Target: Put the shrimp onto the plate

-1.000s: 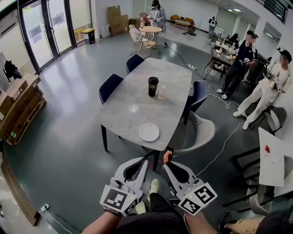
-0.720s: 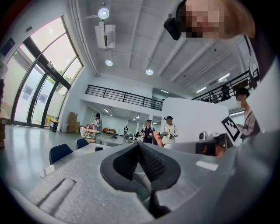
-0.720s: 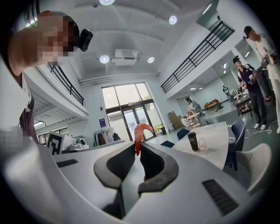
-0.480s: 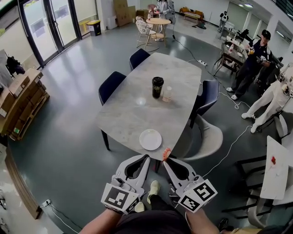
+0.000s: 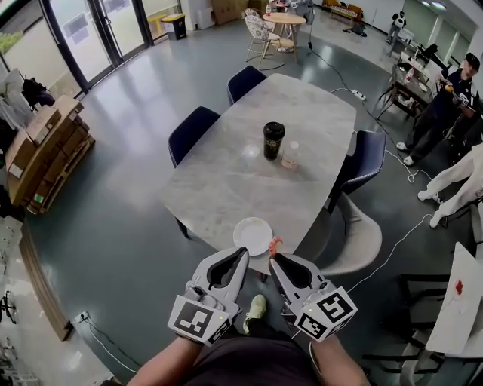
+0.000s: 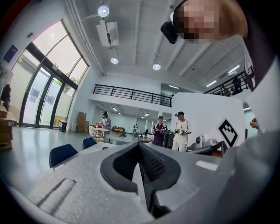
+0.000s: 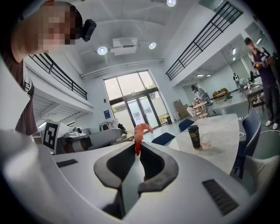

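One shrimp (image 7: 139, 136) clamped in right claw (image 5: 273, 258); left claw (image 5: 244, 252) closed, empty; one plate (image 5: 253, 235) on table (image 5: 219, 181)

The light is bright and even. Daylight comes through the glass doors (image 5: 98, 30) far ahead and to the left of the left gripper (image 5: 243, 252), and round ceiling lamps (image 6: 103, 10) shine above it. The table (image 5: 219, 188) ahead carries a pale glare. Both gripper views bend and darken at the edges.

Tabletop (image 5: 226, 181): grey, marbled.
Black cup (image 5: 272, 140): upright, mid-tabletop.
Clear bottle (image 5: 290, 155): just beside the cup.
Blue chairs (image 5: 193, 130): along the tabletop's edge.
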`<move>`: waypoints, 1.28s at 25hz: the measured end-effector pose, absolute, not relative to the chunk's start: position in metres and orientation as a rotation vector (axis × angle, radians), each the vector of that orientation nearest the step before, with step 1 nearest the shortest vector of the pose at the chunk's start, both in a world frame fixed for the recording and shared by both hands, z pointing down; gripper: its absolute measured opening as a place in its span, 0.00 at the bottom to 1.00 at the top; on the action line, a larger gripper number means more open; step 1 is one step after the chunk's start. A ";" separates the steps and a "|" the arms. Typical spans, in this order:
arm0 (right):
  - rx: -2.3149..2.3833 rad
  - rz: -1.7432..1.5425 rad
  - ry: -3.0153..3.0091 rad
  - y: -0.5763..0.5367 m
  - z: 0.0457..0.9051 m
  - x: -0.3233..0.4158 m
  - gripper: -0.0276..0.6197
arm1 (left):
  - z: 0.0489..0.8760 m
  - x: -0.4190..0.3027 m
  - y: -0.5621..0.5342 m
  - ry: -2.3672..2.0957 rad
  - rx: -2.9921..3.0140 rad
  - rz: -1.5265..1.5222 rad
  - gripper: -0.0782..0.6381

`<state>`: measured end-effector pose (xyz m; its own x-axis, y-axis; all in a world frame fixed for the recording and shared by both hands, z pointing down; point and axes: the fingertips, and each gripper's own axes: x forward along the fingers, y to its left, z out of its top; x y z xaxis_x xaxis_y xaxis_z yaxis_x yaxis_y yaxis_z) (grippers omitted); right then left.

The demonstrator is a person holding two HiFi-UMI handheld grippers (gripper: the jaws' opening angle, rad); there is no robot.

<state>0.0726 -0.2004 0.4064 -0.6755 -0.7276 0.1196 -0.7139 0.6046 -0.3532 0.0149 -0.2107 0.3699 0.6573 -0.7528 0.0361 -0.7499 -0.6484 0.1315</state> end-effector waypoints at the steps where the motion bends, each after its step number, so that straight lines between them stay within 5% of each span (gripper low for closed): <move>1: -1.246 -0.592 2.794 -0.206 0.412 0.075 0.10 | 0.372 0.017 -0.215 -1.252 2.733 -0.033 0.12; 32: -1.426 -0.704 3.070 -0.303 0.603 0.043 0.10 | 0.526 -0.014 -0.328 -1.218 2.659 0.045 0.12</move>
